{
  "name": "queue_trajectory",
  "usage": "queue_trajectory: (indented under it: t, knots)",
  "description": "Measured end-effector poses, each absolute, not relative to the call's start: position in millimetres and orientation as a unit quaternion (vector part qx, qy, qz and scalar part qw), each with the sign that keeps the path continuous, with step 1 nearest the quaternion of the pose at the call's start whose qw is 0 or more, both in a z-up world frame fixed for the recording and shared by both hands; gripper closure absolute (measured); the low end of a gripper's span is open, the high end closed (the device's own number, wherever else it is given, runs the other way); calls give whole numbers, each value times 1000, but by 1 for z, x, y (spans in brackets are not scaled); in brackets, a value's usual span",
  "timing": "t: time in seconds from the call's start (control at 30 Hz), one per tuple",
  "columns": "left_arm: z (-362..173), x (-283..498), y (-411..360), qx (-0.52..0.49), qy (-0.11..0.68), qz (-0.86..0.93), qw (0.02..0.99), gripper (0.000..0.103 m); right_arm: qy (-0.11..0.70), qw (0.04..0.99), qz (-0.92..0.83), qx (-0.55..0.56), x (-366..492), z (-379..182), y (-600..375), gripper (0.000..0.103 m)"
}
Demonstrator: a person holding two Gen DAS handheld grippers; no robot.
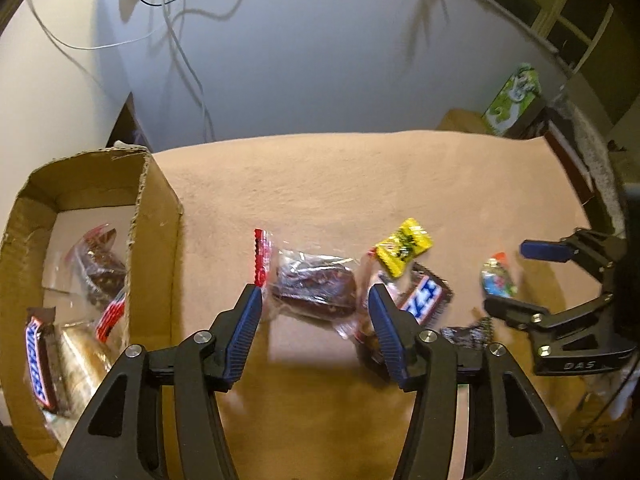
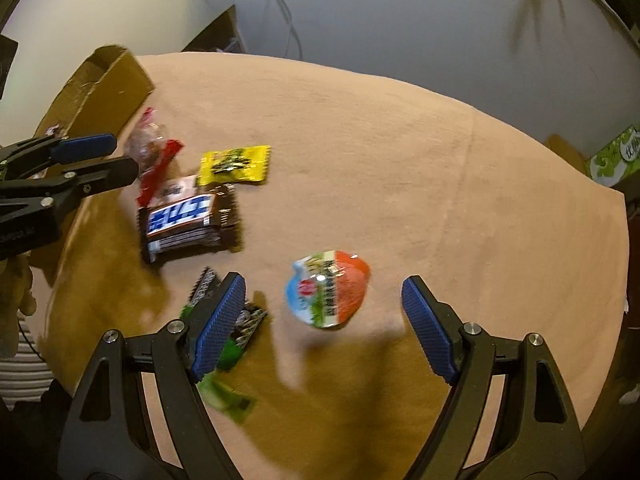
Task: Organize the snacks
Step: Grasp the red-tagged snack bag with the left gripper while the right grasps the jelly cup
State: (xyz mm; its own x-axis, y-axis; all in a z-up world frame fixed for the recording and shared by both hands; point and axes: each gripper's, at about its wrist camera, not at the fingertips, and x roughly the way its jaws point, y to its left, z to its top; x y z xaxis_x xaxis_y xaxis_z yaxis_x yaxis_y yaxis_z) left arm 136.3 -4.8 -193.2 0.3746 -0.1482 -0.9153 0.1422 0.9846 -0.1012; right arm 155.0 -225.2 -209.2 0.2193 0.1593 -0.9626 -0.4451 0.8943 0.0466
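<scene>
L gripper (image 1: 316, 300) hung w/ jaws apart, nothing gripped, over a clear-wrapped dark brownie (image 1: 314, 284) on the tan cloth-covered table (image 1: 360, 184), just right of the open brown cardboard box (image 1: 156, 216) w/ snacks inside. R gripper (image 2: 322, 296) stood wide open & empty above a round blue-orange foil-lidded cup (image 2: 326, 288); brown Snickers bar (image 2: 186, 220) & yellow candy packet (image 2: 234, 166) lay between the two

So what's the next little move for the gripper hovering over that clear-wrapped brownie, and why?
Probably lower the left hand-held gripper onto the wrapped brownie and close. Its jaws stand open with nothing in them and the brownie lies on the cloth between the tips. Similar snacks already sit in the cardboard box to its left.
</scene>
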Motion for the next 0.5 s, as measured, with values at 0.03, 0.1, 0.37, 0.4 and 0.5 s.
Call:
queue_trajectory:
  t: [0.03, 0.1, 0.37, 0.4, 0.5]
  knots:
    - [-196, 138, -5, -1, 555, -88, 827, 45, 596, 770, 194, -119, 158, -211, -225, 20]
    - [-201, 140, -7, 2, 559, -87, 825, 44, 598, 768, 193, -120, 160, -214, -225, 20]
    - [-214, 144, -3, -9, 568, -82, 819, 44, 603, 761, 184, -150, 161, -225, -212, 31]
    - [-214, 145, -2, -14, 567, -84, 819, 44, 603, 761, 185, -152, 160, -225, -211, 33]
    - [-214, 147, 2, -27, 566, -87, 819, 49, 601, 762, 182, -159, 159, -224, -211, 44]
